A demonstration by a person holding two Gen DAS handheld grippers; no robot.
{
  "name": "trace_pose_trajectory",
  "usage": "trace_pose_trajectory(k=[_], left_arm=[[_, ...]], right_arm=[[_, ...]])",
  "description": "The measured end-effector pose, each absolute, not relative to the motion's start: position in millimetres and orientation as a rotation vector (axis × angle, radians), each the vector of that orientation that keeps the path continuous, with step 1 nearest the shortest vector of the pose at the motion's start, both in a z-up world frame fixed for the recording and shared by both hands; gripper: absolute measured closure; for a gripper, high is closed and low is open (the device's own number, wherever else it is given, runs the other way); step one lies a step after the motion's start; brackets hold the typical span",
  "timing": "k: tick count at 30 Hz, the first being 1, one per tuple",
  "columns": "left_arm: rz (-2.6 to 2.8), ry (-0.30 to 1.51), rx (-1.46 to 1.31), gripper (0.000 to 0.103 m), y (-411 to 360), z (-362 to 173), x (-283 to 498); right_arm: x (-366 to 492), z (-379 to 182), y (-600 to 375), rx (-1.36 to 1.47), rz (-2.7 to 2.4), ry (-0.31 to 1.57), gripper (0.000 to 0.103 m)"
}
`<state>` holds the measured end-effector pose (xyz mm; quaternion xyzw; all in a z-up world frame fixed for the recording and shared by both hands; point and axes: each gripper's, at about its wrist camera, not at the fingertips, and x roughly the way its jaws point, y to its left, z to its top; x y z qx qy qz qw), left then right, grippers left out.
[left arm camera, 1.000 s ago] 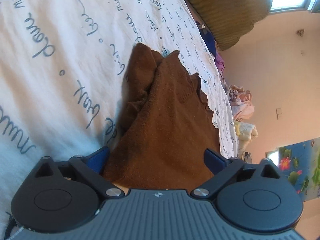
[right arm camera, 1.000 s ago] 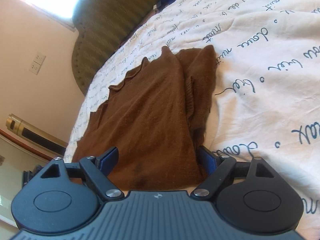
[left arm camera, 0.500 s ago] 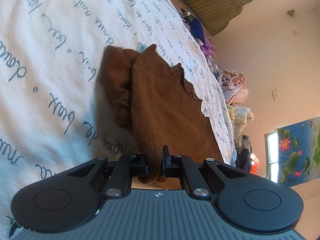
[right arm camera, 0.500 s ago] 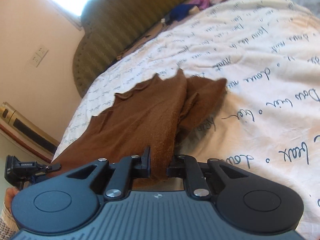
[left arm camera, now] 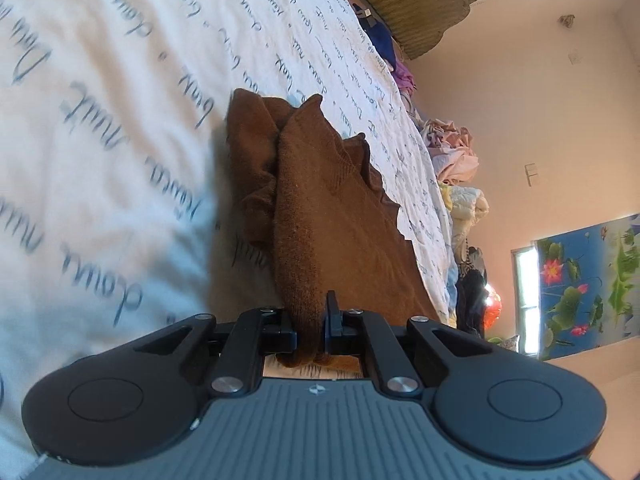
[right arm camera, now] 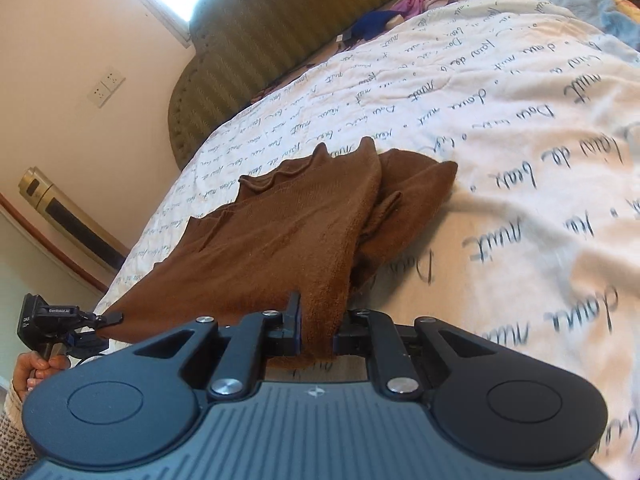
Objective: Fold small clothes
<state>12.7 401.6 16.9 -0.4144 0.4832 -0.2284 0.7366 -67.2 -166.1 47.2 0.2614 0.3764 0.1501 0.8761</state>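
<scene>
A small brown knitted garment (left arm camera: 320, 216) (right arm camera: 280, 236) with a wavy edge lies partly folded on a white bedspread (left arm camera: 100, 140) printed with dark script. Its near edge is raised off the bed. My left gripper (left arm camera: 310, 326) is shut on one near corner of the fabric. My right gripper (right arm camera: 318, 330) is shut on the other near corner. In the right wrist view the left gripper (right arm camera: 96, 320) shows at the far left, held by a hand (right arm camera: 34, 368), with cloth stretched between the two. The garment's far end rests bunched on the bed.
A ribbed olive headboard (right arm camera: 280, 32) stands at the bed's far end. Piles of pastel clothes (left arm camera: 456, 152) lie along the bed's edge. Blue and purple items (right arm camera: 380, 18) sit near the headboard. A peach wall (left arm camera: 540, 100) carries a flower picture (left arm camera: 588, 280).
Both grippers went from open around the garment's near edge to shut on it. They have since lifted that edge and drawn it back, so the cloth hangs taut between them.
</scene>
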Motion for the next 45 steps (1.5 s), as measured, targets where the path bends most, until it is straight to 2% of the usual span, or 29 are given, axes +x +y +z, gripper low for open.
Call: trace_pose_trajectory(k=[7, 9, 12, 13, 15, 17, 19, 21, 22, 23, 27, 29, 32, 36, 39, 40, 41, 45], left_arm=[[-0.457, 1.055, -0.918, 0.092, 415, 0, -16], [-0.435, 1.063, -0.876, 0.092, 414, -7, -20], [-0.384, 1.071, -0.862, 0.085, 422, -18, -18], [-0.368, 1.058, -0.869, 0.081, 426, -16, -19], [-0.305, 1.011, -0.768, 0.081, 434, 5, -26], [-0.214, 0.948, -0.663, 0.068, 439, 35, -38], [-0.24, 0.861, -0.636, 0.066, 435, 61, -44], [-0.275, 0.822, -0.648, 0.046, 419, 77, -41], [-0.305, 0.784, -0.637, 0.028, 402, 82, -37], [-0.33, 0.743, -0.631, 0.022, 388, 84, -33], [-0.322, 0.746, -0.559, 0.024, 324, 57, 2], [-0.277, 0.798, -0.465, 0.03, 303, 31, 19], [-0.307, 0.727, -0.36, 0.028, 300, 15, 14], [-0.327, 0.724, -0.331, 0.028, 314, 19, 4], [-0.284, 0.741, -0.298, 0.024, 318, 32, -13], [-0.312, 0.739, -0.336, 0.012, 321, 35, -21], [-0.336, 0.727, -0.364, 0.005, 322, 38, -32], [-0.269, 0.783, -0.316, 0.009, 320, 25, -67]], right_arm=[[-84, 27, -156, 0.495, 0.283, 0.836, 0.091], [-82, 16, -150, 0.492, 0.282, 0.891, 0.086], [-89, 23, -145, 0.439, 0.268, 0.898, 0.076], [-96, 32, -146, 0.415, 0.245, 0.89, 0.075], [-114, 53, -147, 0.323, 0.198, 0.846, 0.074], [-126, 75, -148, 0.252, 0.176, 0.748, 0.074], [-118, 88, -144, 0.243, 0.194, 0.674, 0.074], [-93, 91, -134, 0.241, 0.21, 0.641, 0.074], [-79, 87, -127, 0.237, 0.214, 0.632, 0.074], [-61, 81, -117, 0.223, 0.214, 0.623, 0.074], [-17, 47, -83, 0.096, 0.154, 0.653, 0.074], [-9, 23, -75, -0.014, 0.059, 0.711, 0.075], [-24, 8, -86, -0.027, 0.064, 0.646, 0.075], [-33, 17, -89, 0.02, 0.023, 0.652, 0.075], [-51, 30, -82, 0.055, 0.035, 0.614, 0.074], [-57, 33, -78, 0.054, 0.061, 0.621, 0.074], [-63, 33, -74, 0.04, 0.072, 0.636, 0.073], [-93, 17, -67, -0.073, 0.088, 0.644, 0.073]])
